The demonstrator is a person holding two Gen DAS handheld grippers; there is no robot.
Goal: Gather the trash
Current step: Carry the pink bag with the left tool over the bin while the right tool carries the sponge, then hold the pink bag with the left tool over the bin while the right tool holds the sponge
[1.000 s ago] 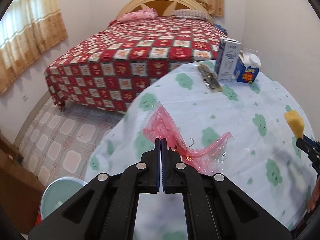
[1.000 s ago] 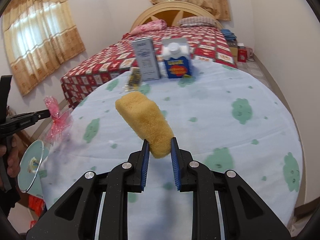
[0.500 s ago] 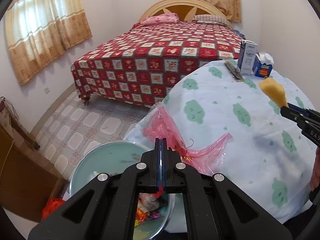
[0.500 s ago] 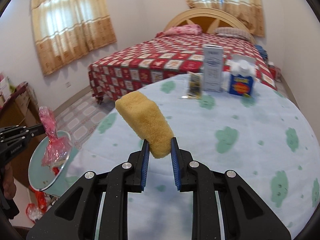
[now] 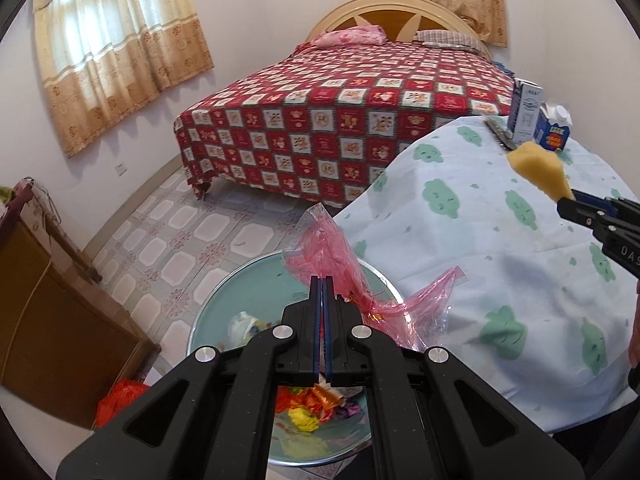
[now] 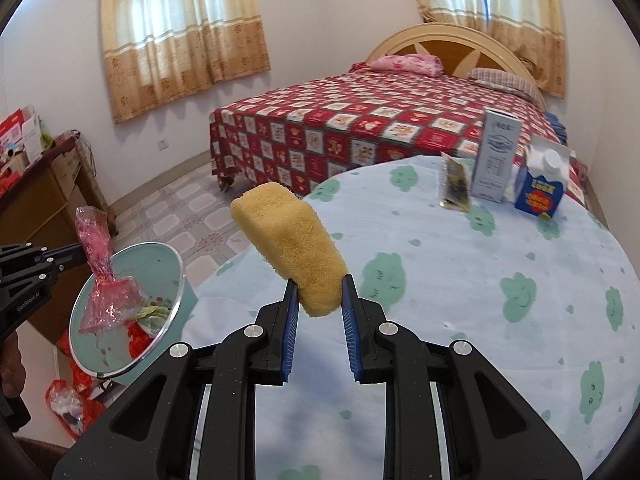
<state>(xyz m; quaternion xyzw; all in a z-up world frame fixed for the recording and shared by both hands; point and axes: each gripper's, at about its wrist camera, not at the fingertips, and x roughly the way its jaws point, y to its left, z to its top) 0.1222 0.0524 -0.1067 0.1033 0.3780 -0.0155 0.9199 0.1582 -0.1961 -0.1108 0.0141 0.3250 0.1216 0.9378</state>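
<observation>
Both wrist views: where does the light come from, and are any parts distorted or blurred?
Left wrist view: daylight glows through the curtains; fisheye bends the bed and the table; black corners. Right wrist view: the curtains are overexposed; the sponge is sharp; gripper shadows fall on the tablecloth.

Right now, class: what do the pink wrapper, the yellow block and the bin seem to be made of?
Pink wrapper: thin glossy plastic film, see-through and crinkled.
Yellow block: sponge foam, matt and porous.
Bin: probably plastic, smooth pale green, with a shiny, perhaps metal, rim.
</observation>
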